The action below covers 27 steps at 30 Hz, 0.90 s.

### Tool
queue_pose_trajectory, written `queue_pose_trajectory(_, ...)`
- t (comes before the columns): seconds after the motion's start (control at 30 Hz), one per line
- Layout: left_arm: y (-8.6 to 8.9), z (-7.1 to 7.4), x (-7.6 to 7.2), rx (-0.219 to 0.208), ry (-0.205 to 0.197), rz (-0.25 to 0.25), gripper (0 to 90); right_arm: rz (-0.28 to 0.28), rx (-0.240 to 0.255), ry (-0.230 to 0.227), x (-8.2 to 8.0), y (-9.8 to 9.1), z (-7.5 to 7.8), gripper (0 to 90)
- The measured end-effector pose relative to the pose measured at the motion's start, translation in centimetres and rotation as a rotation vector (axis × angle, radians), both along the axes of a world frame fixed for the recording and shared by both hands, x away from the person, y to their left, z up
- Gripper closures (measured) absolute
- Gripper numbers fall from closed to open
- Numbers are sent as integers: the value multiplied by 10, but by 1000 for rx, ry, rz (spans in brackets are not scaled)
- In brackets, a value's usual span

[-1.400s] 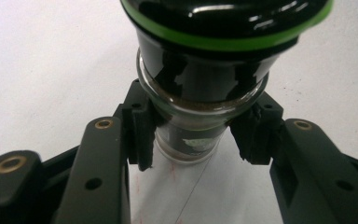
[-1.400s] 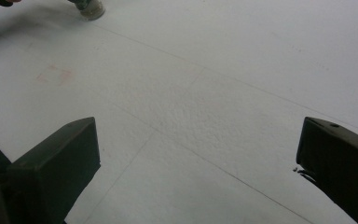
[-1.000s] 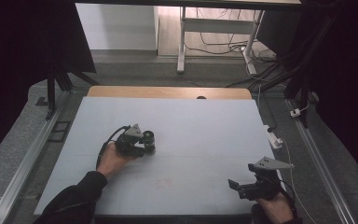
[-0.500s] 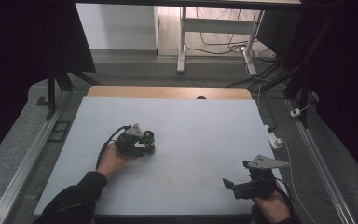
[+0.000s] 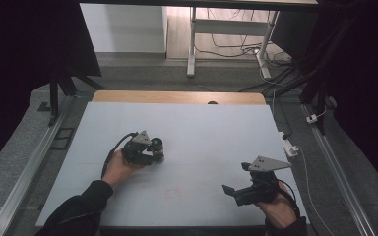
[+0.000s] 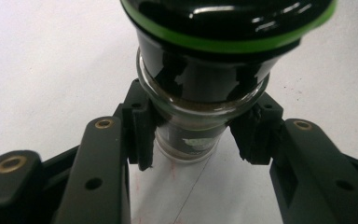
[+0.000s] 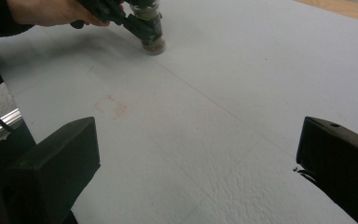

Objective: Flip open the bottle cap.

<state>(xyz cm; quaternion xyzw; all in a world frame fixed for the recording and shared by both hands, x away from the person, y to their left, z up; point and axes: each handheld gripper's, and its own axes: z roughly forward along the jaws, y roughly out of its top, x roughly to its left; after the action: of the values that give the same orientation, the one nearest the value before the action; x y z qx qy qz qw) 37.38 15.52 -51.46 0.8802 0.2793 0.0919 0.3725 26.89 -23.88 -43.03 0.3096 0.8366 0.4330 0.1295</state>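
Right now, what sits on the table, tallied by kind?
Glass jar with black lid: 1, clamped by the left gripper
Handheld grippers: 2, the right gripper with jaws apart
Total: 3

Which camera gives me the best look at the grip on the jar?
The left gripper view: the glass jar sits close up, both pads pressed on it. The right gripper view shows it far off; the high view shows it small.

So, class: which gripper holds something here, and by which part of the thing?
The left gripper clamps a small glass jar by its body, below the black lid. The right gripper is open and holds nothing.
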Motion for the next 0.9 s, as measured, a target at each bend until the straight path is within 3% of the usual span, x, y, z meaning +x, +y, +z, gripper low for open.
queue_pose_trajectory(0.3, -1, 0, 0, 7, -4, -4, 537, 58, 11, 5, 11, 24, 5, 0)
queue_pose_trajectory(0.9, 0, 1, 2, 14, -3, -31, 537, 117, -5, 47, 38, 69, -1, 0)
